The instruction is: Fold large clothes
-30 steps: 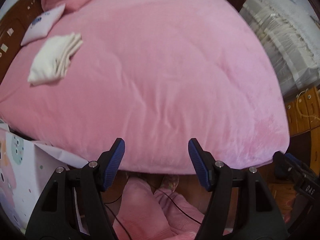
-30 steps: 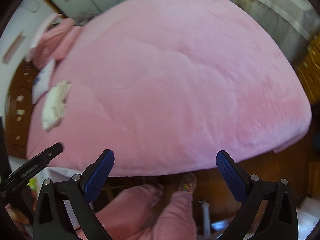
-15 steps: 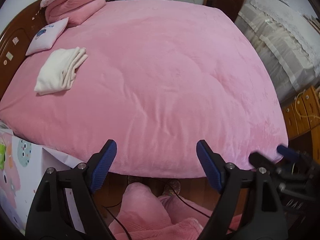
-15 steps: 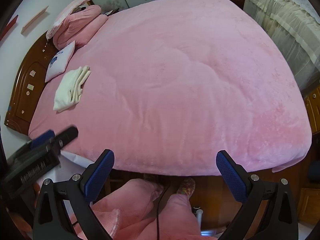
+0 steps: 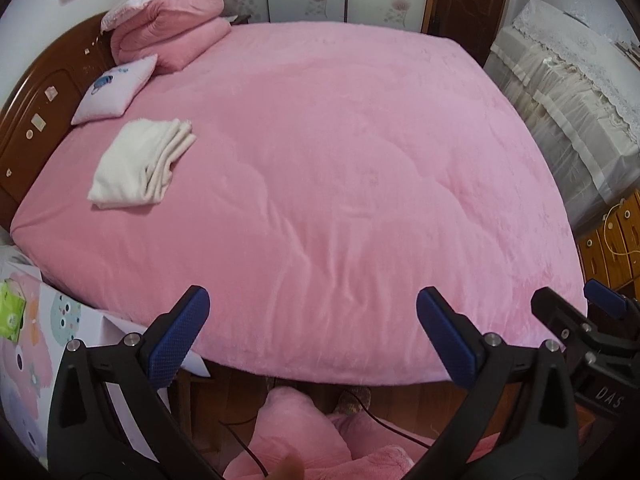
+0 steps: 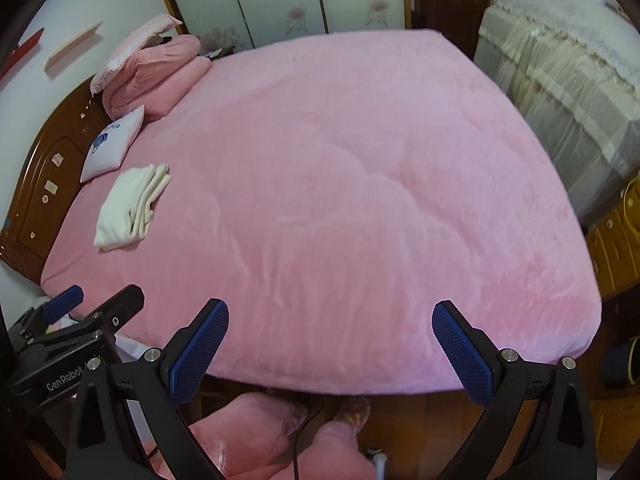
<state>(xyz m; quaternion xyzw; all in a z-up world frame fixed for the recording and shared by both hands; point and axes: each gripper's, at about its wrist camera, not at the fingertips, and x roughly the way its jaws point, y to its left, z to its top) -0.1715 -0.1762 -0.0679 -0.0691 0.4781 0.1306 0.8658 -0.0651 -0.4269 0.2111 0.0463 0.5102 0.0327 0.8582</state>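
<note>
Left wrist view is showing the left gripper (image 5: 308, 320) hanging over the near edge of the pink bedspread (image 5: 340, 168), its jaws having just been opening, nothing between them (blue pads wide apart). The right gripper (image 6: 330, 330) is gaping empty too. The folded cream garment (image 5: 142, 162) is lying near the small pillow (image 5: 114, 88)

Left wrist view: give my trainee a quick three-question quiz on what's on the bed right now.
1. True or false: the white folded garment lies beside the small white pillow.
2. Which is between the left tool's jaws? A) the garment B) nothing C) the pillow
3. Fill in: the folded pink quilt sits by the wooden ____.

Key: 1 true; 2 B, the jaws have just been opening; 3 headboard.
</note>
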